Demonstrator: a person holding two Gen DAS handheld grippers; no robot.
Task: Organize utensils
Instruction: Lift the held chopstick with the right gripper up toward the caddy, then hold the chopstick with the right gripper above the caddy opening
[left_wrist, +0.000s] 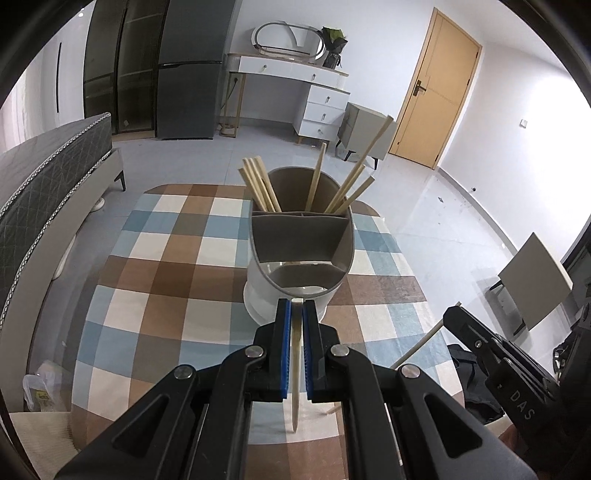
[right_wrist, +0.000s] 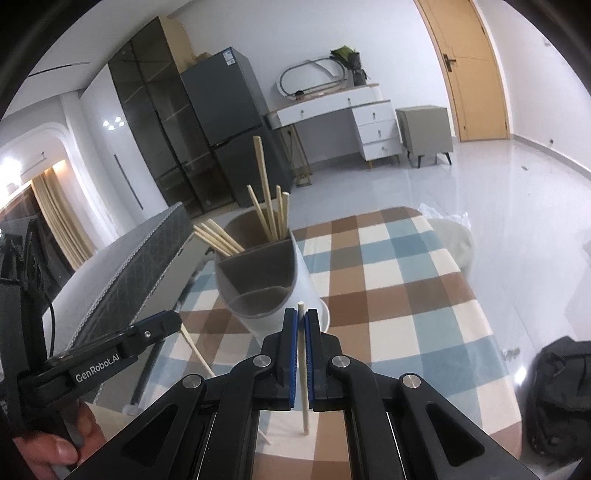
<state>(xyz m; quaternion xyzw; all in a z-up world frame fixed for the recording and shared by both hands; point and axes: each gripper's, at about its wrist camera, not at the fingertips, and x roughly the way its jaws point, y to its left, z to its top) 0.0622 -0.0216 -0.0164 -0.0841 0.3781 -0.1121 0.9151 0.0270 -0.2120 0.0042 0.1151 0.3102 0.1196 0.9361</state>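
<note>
White capital letters reading "DAS" are seen on the black arm of the right tool (left_wrist: 452, 317) in the left wrist view, printed along its side near the lower right edge. In the right wrist view, "GenRobot.AI" is printed in white on the black arm of the left tool (right_wrist: 173, 321). A small label (right_wrist: 229, 58) is stuck near the top of the grey refrigerator (right_wrist: 236, 122), but its print is too small to be read.

Pale matt wooden chopsticks (left_wrist: 258, 184) stand in a smooth plastic-looking holder (left_wrist: 299, 258) (grey inside, white outside). The checked tablecloth (left_wrist: 166, 266) looks glossy, perhaps under glass.
</note>
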